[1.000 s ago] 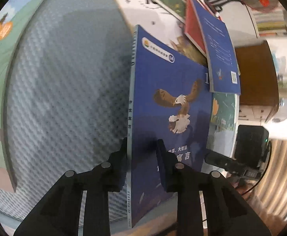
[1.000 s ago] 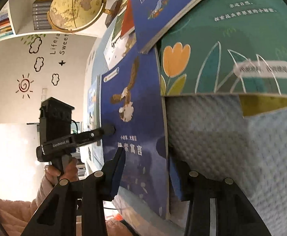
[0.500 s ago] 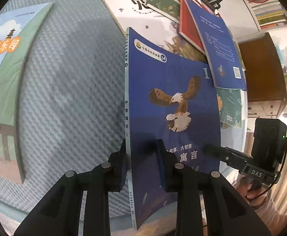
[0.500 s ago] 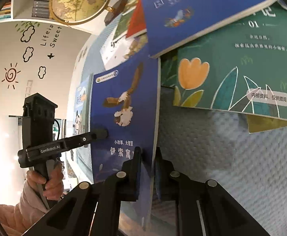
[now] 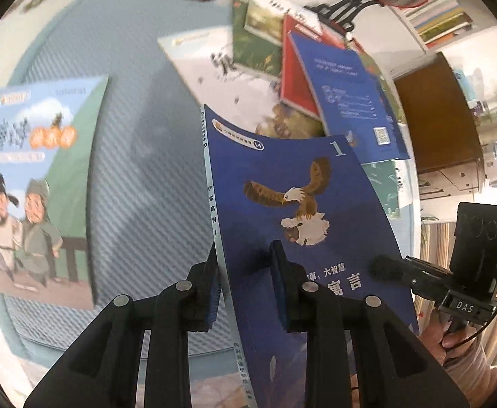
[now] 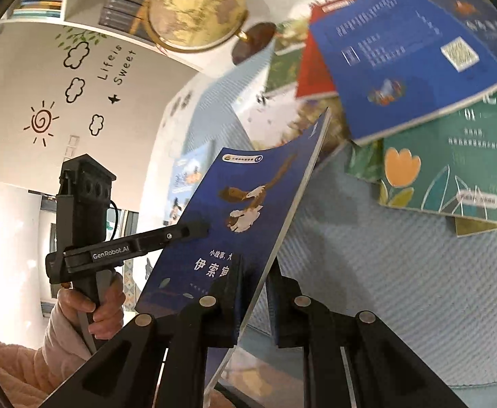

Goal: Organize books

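Roughly eight books (image 5: 302, 224), blur hiding some; two grippers (image 5: 245, 272); one globe (image 6: 197, 10).

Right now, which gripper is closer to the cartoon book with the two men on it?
Left. The left gripper holds the eagle book beside the cartoon book; the right gripper grips its far edge.

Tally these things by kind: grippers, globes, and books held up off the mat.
Grippers: 2, the left gripper and the right gripper
Globes: 1, the globe
Books held up: 1, the blue book with the eagle, clamped by both
Total: 4
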Available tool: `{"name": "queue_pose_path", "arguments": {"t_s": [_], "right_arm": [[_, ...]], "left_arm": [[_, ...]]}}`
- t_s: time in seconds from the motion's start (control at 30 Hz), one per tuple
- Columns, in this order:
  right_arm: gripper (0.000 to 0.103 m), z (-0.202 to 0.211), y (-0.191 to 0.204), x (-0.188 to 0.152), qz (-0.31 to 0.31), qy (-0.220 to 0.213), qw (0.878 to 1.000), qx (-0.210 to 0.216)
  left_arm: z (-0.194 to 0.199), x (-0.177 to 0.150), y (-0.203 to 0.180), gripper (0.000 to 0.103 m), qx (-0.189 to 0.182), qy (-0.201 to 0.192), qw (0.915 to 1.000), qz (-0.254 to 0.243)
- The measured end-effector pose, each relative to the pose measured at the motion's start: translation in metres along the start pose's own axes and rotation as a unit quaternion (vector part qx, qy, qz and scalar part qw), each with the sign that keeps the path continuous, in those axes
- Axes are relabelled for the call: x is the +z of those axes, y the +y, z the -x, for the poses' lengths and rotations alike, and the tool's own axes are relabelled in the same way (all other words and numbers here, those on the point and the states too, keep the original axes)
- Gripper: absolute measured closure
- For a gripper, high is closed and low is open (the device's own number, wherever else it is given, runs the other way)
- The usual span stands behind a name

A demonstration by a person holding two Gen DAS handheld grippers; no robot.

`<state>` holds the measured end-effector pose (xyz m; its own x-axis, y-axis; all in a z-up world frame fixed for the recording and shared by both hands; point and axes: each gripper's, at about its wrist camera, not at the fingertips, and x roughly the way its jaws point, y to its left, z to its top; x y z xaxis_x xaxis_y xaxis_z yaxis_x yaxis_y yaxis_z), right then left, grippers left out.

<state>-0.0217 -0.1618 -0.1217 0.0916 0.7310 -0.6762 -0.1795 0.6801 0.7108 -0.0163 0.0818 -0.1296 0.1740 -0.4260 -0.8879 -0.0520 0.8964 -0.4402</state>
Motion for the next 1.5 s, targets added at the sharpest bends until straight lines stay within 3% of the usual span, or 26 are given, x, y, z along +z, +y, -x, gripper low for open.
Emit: {"name": "queue_pose_path", "arguments": {"t_s": [0.43, 0.7, 1.13, 1.5], "right_arm": [[0.09, 0.016, 0.055, 0.018, 0.039, -0.051, 0.998, -0.017], [0.09, 0.001, 0.095, 0.029, 0.066, -0.06, 0.996, -0.017], [0.089, -0.074, 0.153, 0.046, 0.104, -0.027, 0.994, -0.015], [0.089, -0.151, 0.179, 0.059, 0.115, 0.013, 0.993, -0.023]], "left_arm": [[0.048, 0.02, 0.001, 0.08, -0.018, -0.042, 0.998, -0.045], [0.077, 0.025, 0.033, 0.079, -0.018, -0.065, 0.9967, -0.046], [0.102, 0.026, 0.117, 0.078, 0.007, -0.08, 0.9967, -0.014], [0.098, 0.035, 0.19, 0.077, 0.027, -0.07, 0.9968, 0.029]]}}
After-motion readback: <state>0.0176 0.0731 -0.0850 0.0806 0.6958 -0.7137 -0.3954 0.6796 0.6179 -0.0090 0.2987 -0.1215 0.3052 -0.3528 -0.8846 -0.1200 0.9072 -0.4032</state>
